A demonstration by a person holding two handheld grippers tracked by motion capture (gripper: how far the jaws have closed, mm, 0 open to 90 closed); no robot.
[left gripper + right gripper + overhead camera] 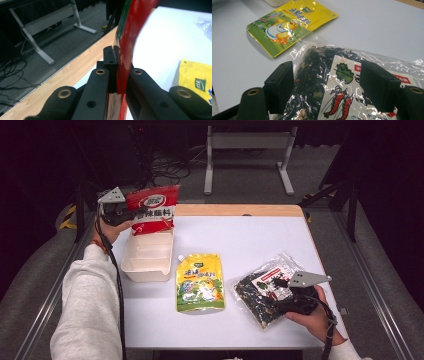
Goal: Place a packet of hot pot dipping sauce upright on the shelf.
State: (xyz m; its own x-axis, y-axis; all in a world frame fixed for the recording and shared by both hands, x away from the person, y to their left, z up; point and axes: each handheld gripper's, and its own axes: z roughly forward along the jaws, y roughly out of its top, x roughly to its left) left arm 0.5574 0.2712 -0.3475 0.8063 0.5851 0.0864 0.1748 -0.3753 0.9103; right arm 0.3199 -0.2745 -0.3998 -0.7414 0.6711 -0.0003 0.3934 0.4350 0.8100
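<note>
Jaws of left gripper (131,214), upper left of the high view: pressed together on the edge of a red sauce packet (152,211), held upright above the far end of a cream divided tray (145,265). In the left gripper view, red film (125,62) pinched between the two black jaws, centre of frame. Left hand (107,227) wrapped round the grip, pale sleeve (87,305) running down the left edge.

Tray: left of centre on the white desk (250,240), compartments bare.

Yellow spout pouch (200,281): centre of the high view, flat on the desk, just right of the tray; upper left of the right gripper view (289,23).

Clear seaweed bag (262,290) with shrimp label: lower right of centre, flat on the desk.

Jaws of right gripper (276,296), lower right of the high view: spread wide, one either side of the bag, in the right gripper view (329,85) not gripping it. Right hand (312,317) behind, at the near desk edge.
</note>
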